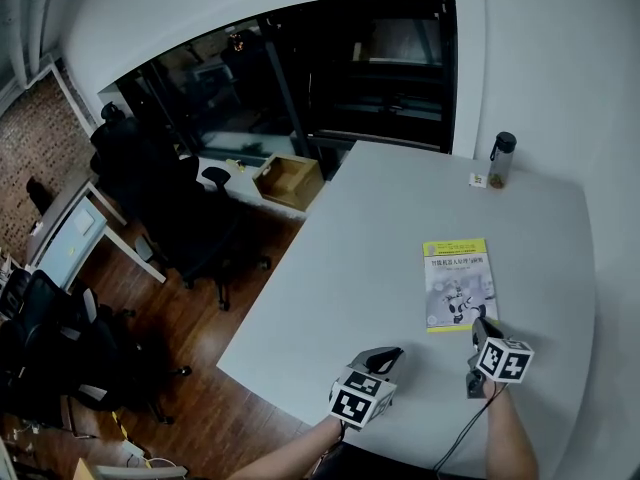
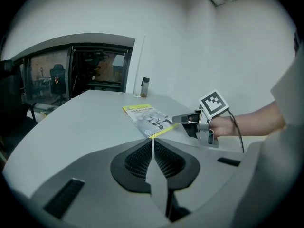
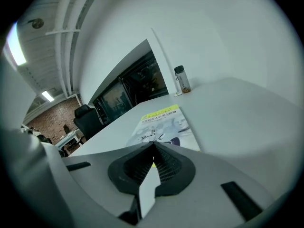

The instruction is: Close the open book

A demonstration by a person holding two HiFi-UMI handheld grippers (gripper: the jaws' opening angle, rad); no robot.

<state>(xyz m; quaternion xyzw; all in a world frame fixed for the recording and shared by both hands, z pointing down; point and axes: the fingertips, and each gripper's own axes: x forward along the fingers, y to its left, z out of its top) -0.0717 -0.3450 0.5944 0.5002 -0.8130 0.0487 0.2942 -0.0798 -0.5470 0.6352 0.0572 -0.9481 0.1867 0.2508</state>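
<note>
Book [image 1: 456,283] lies flat, cover up, on table [image 1: 380,218]; looks already closed; right gripper [image 1: 481,326] jaws pressed together, empty, tip at book's near edge; left gripper [image 1: 388,356] likewise closed, empty, nearby; best to lift clear without dragging cover.

Clear, dark-capped bottle [image 1: 502,158] stands at the far corner of the white table [image 1: 380,238], a small pale packet [image 1: 478,180] just beside it. Beyond the table's edge sit an open brown cardboard box [image 1: 288,179] and black office chairs [image 1: 150,183].
</note>
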